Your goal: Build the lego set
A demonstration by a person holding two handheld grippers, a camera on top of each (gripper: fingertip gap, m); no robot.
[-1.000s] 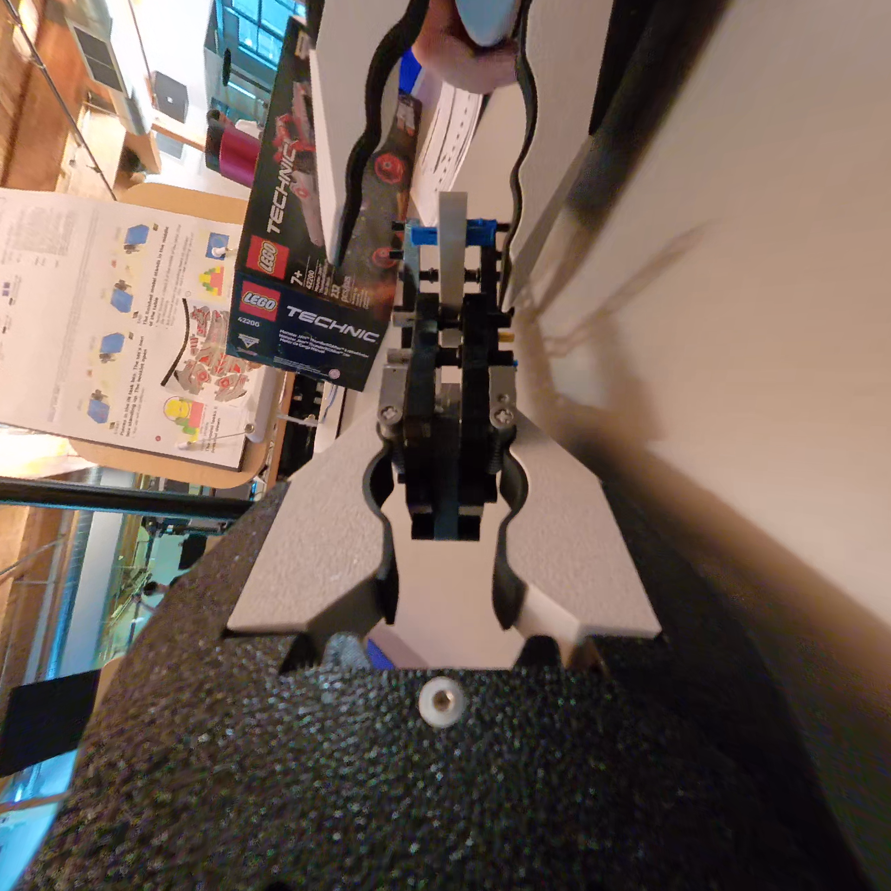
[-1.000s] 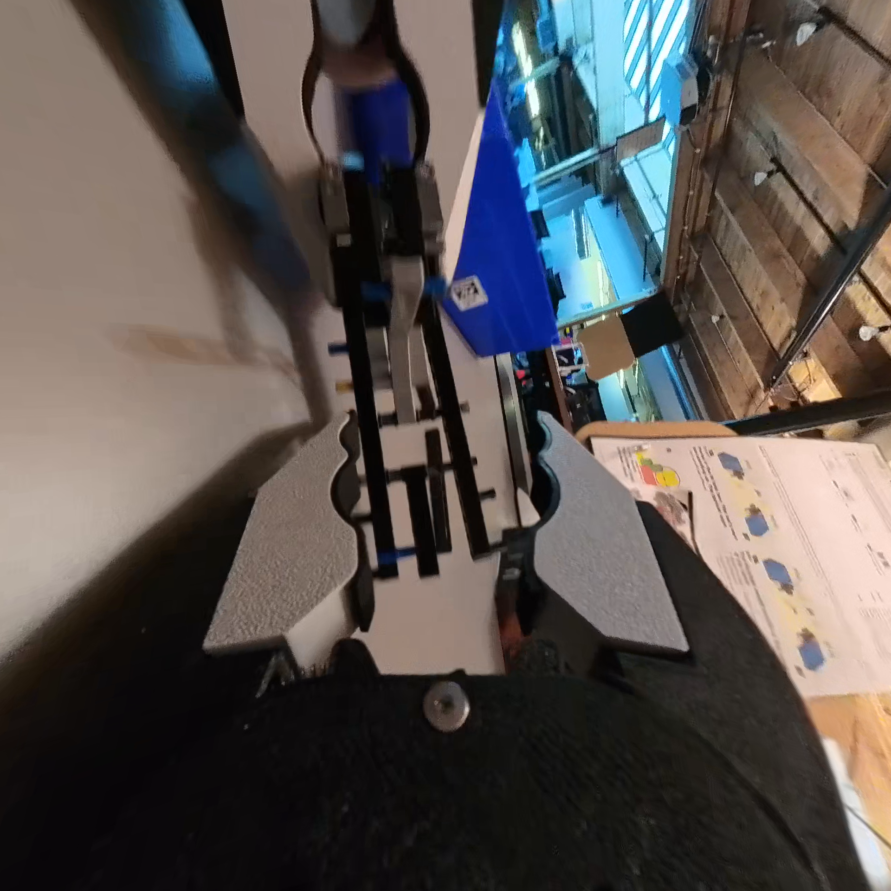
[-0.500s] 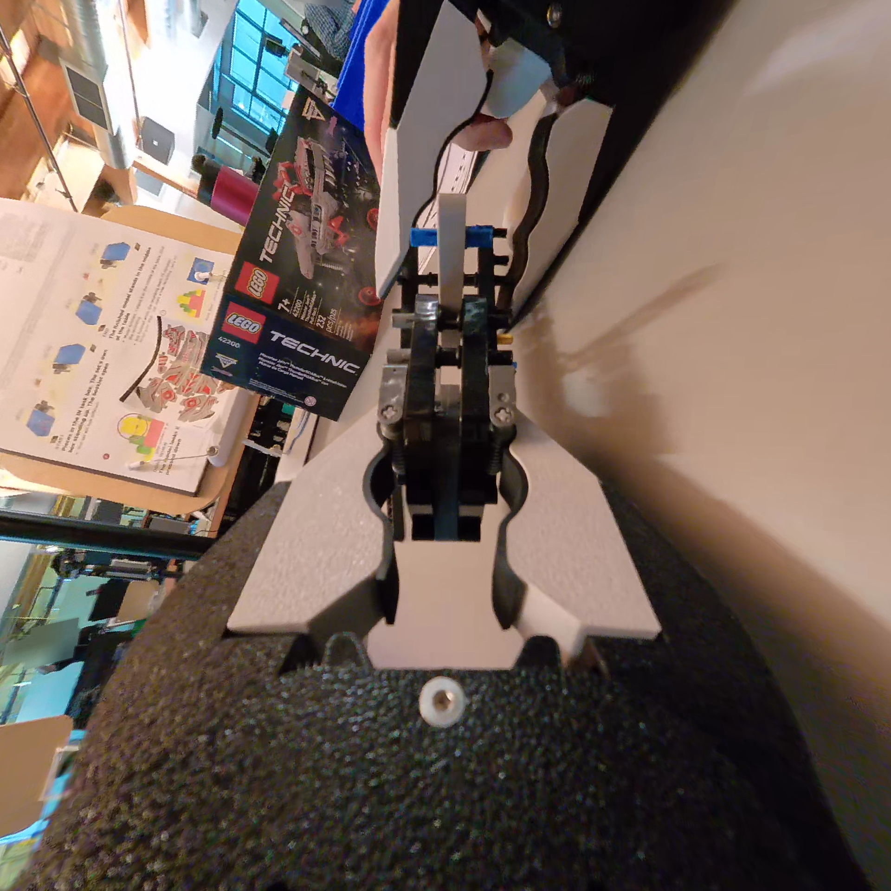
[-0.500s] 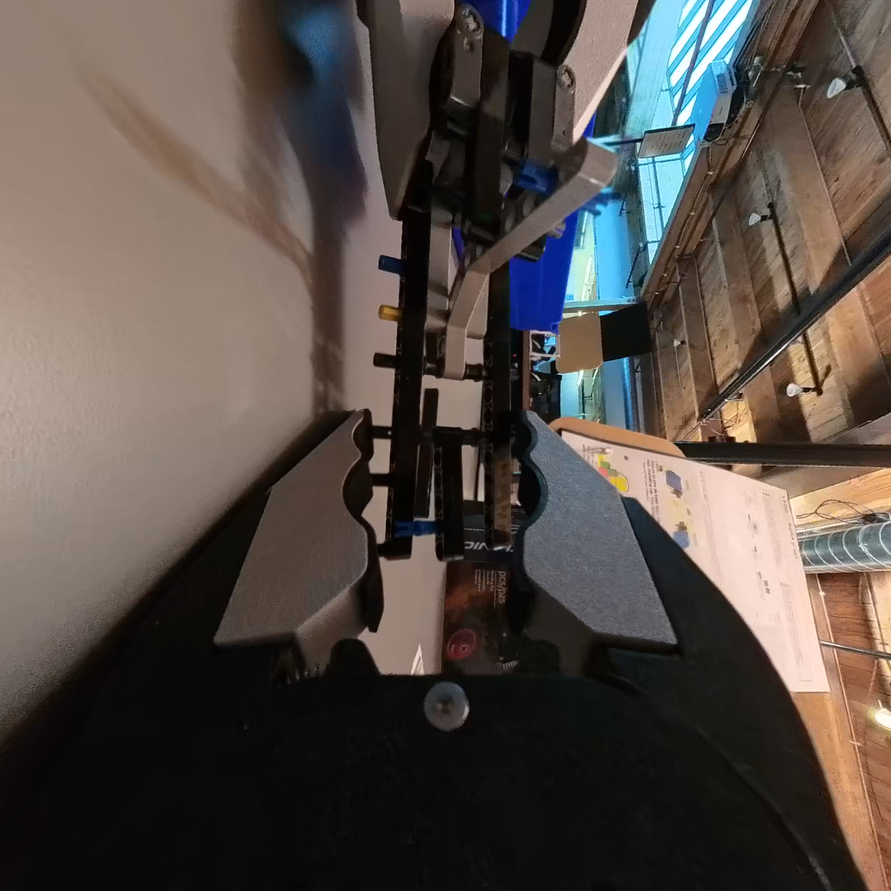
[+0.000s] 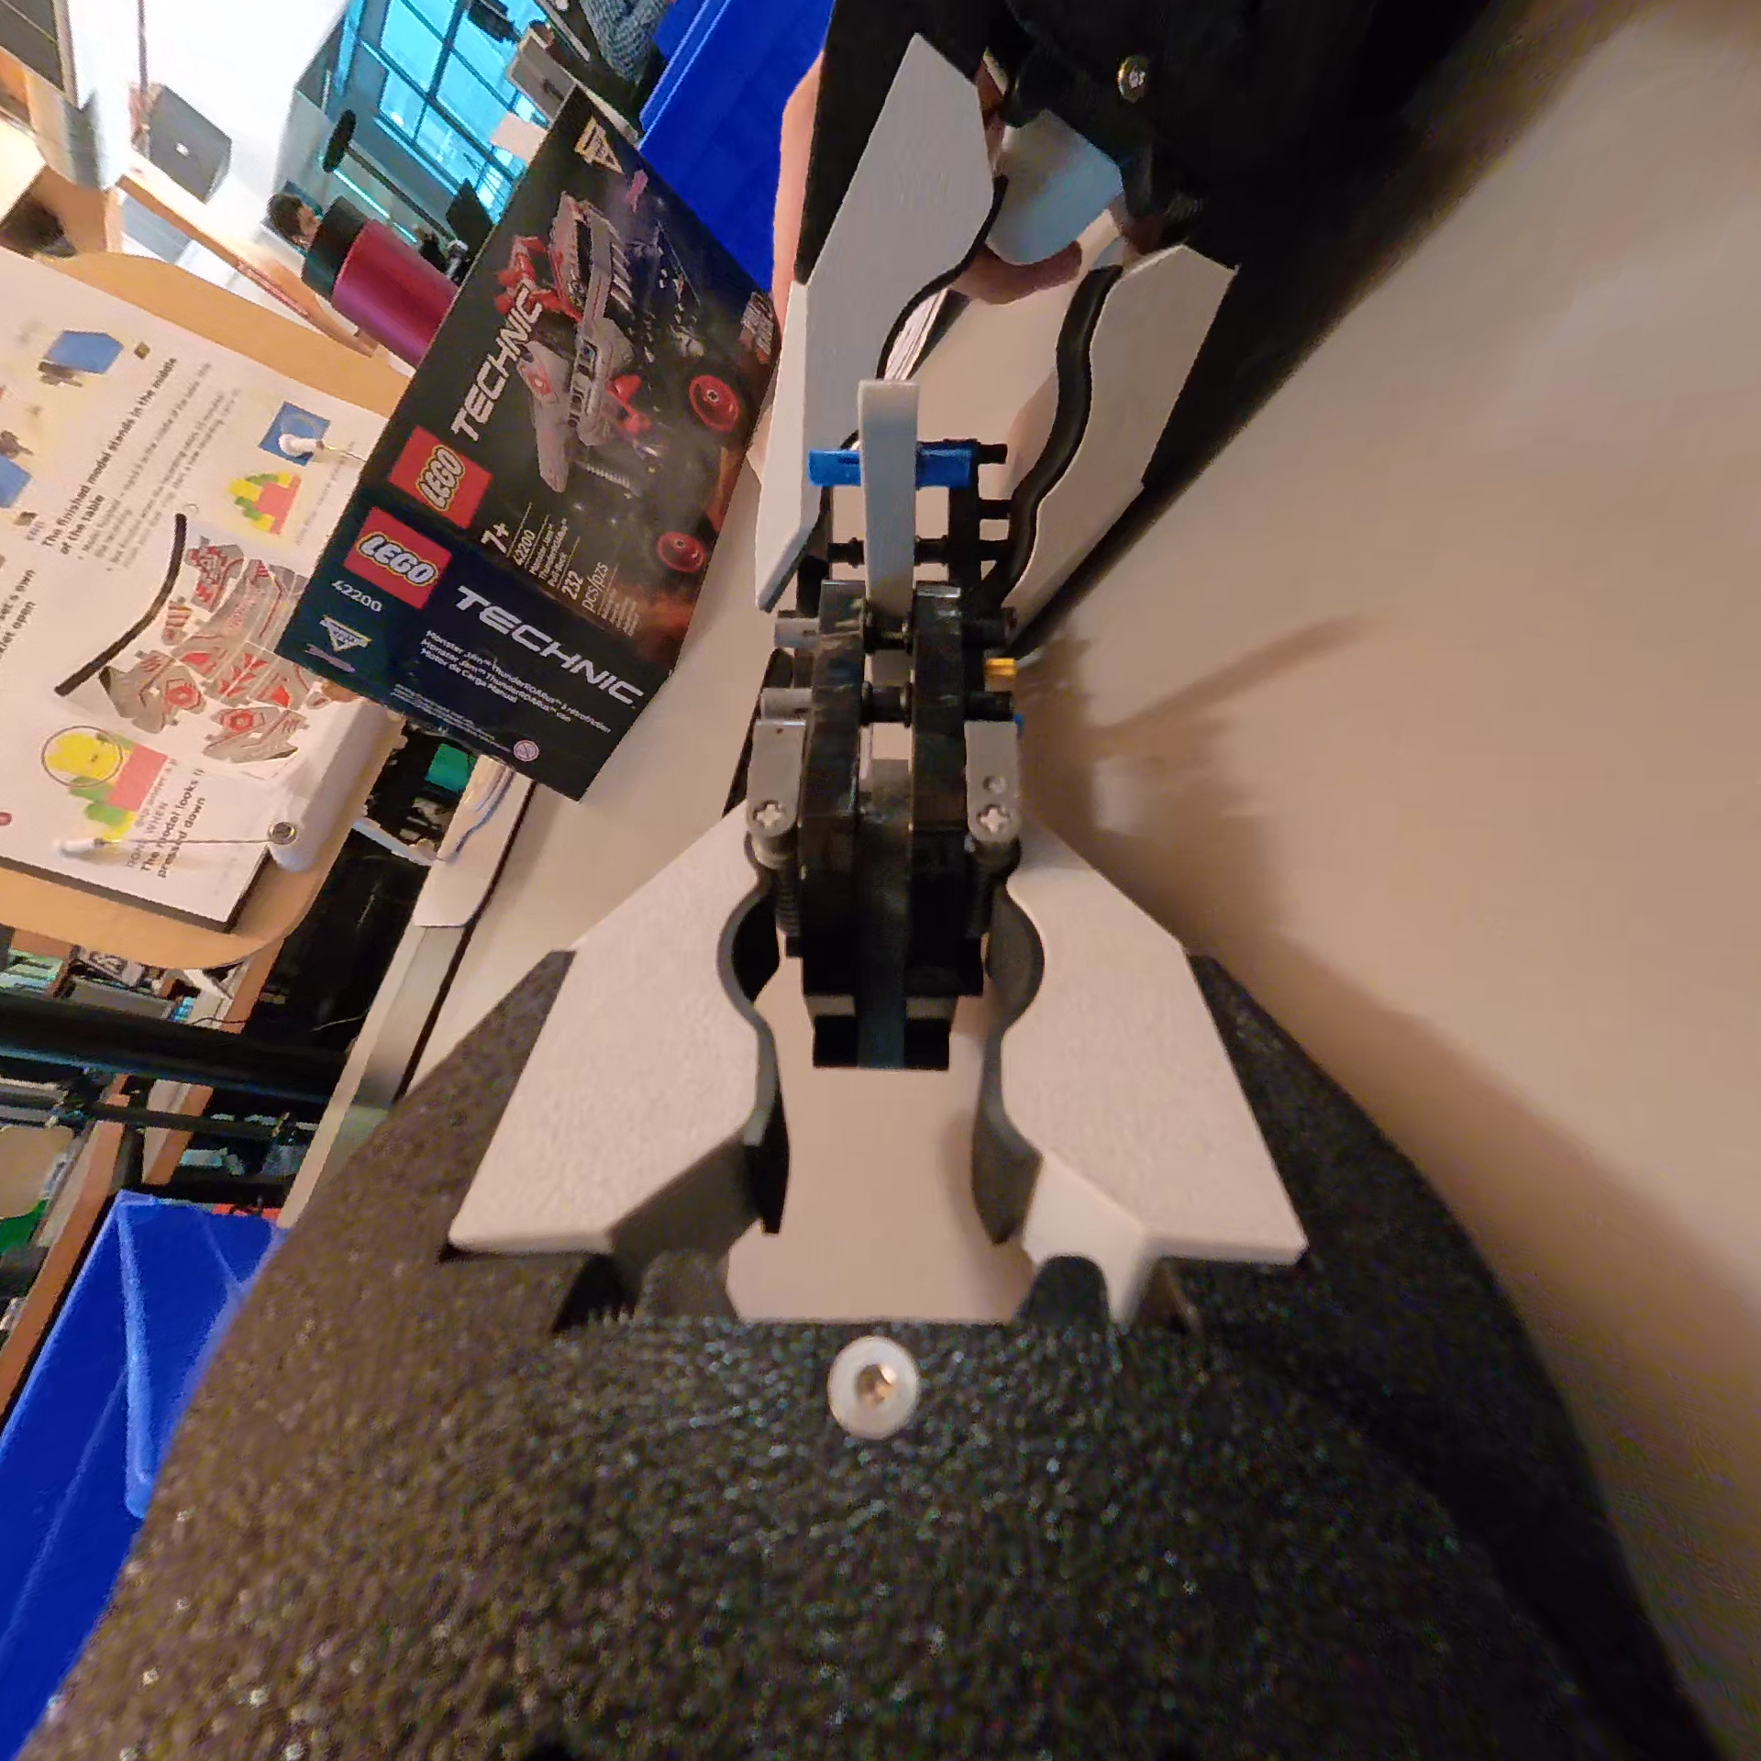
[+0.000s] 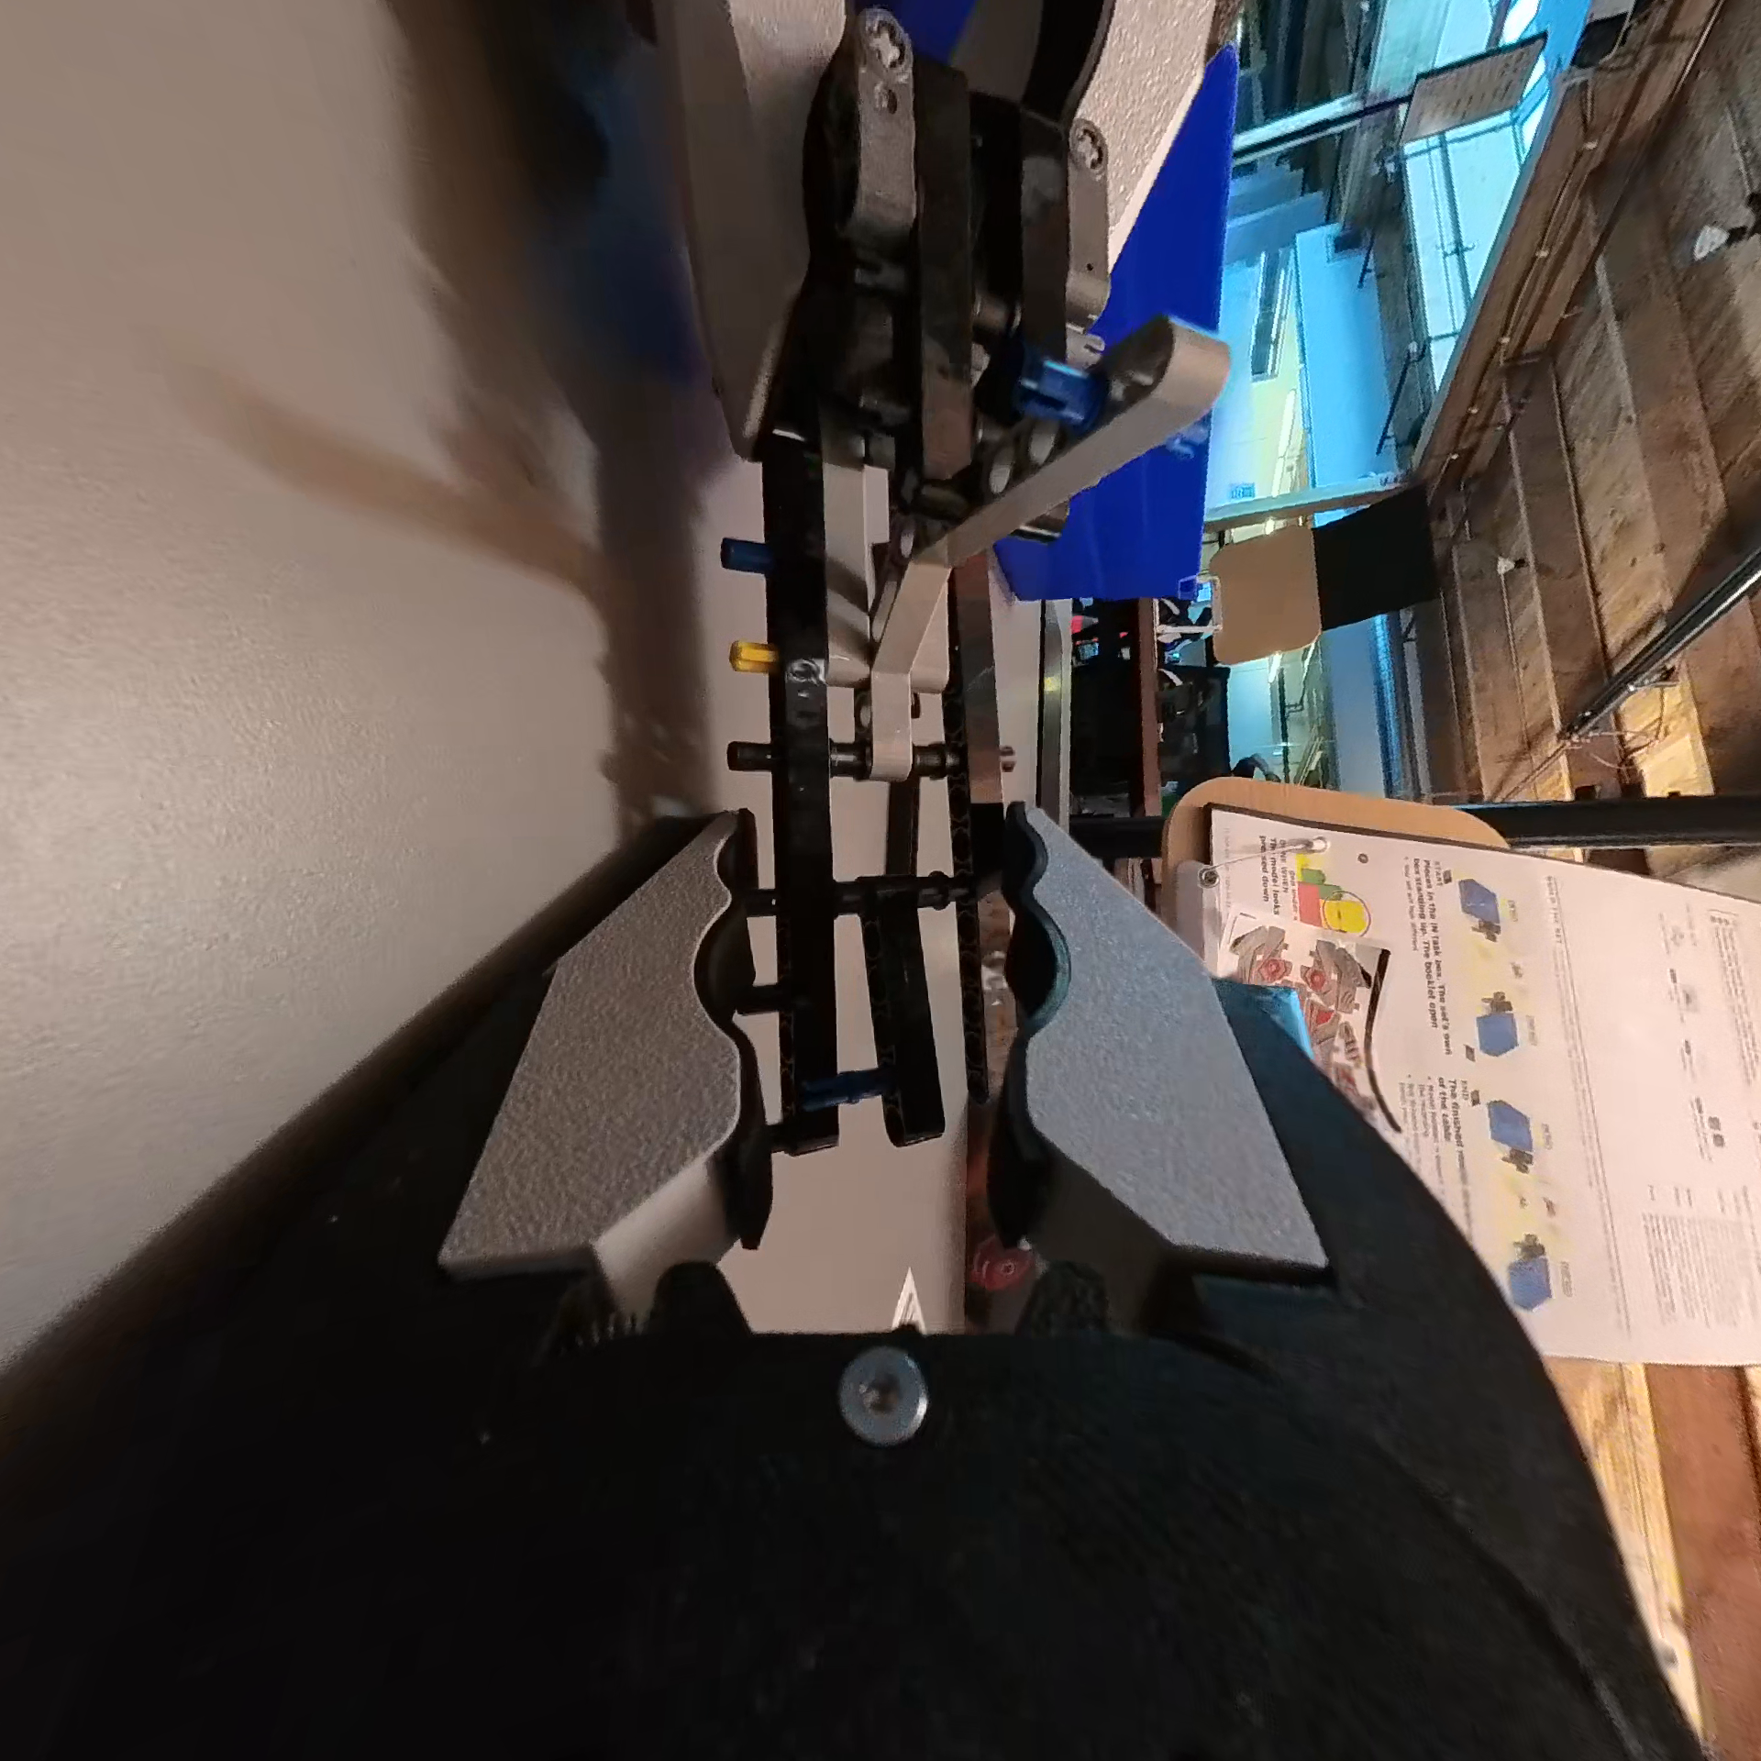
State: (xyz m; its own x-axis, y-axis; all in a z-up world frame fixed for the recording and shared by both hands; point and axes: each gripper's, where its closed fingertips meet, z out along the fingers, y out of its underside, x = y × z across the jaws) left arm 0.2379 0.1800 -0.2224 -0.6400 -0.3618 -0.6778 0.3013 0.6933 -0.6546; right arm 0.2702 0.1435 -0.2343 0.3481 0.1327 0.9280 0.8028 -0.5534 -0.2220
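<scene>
A lego assembly (image 5: 886, 534) of black beams with a grey bent beam, blue pins and a yellow pin is held in the air between both grippers, close to the beige table (image 5: 1429, 667). My left gripper (image 5: 881, 858) is shut on its thick black end. My right gripper (image 6: 872, 839) faces it and is shut on the other end, its fingers against the side pins of the black beams (image 6: 800, 858). The right gripper shows at the top of the left wrist view (image 5: 905, 600). The left gripper shows at the top of the right wrist view (image 6: 943, 191).
A lego box (image 5: 534, 495) stands on the table beyond the assembly. An instruction sheet on a wooden board (image 5: 143, 572) is to one side and also shows in the right wrist view (image 6: 1525, 1048). Blue bins (image 5: 95, 1382) (image 6: 1143, 429) stand nearby. A maroon cup (image 5: 381, 286) is farther off.
The right gripper's fingers have closed in on the assembly's end. Both grippers have turned with the assembly, and it now lies nearer the table surface.
</scene>
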